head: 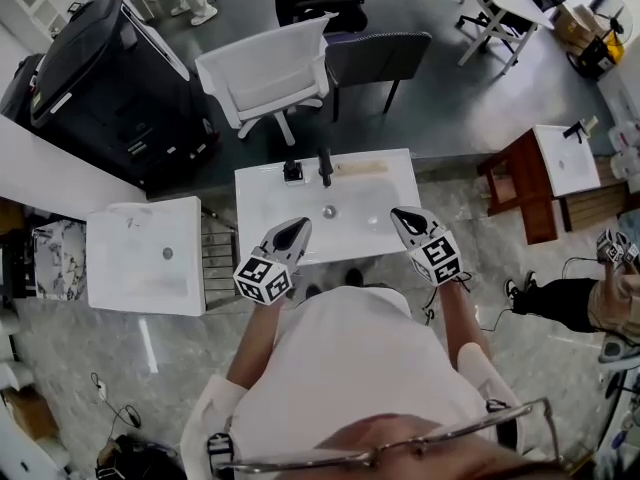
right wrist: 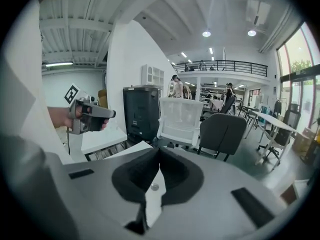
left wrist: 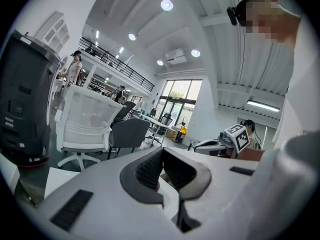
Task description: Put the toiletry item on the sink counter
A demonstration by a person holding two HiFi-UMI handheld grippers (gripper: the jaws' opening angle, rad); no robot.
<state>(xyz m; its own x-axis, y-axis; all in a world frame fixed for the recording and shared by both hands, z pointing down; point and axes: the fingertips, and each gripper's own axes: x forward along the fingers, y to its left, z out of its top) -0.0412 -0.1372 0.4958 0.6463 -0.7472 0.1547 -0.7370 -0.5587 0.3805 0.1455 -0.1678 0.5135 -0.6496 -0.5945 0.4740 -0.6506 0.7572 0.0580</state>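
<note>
A white sink counter [head: 265,193] stands in front of me, with a dark faucet [head: 325,166] at its back edge and a drain [head: 329,211] in the basin. A pale beige toiletry item [head: 358,167] lies flat on the counter just right of the faucet. A small black object [head: 292,172] sits left of the faucet. My left gripper [head: 292,233] hovers over the front left of the basin, its jaws shut and empty [left wrist: 162,156]. My right gripper [head: 405,220] hovers over the front right, also shut with nothing held [right wrist: 159,156]. Neither touches the item.
A second white sink unit [head: 140,253] stands to the left. Behind the counter are a white chair [head: 268,73] and a grey chair [head: 375,58], with a black machine [head: 100,78] at far left. A wooden stand with another basin [head: 560,158] and a person's leg [head: 555,298] are right.
</note>
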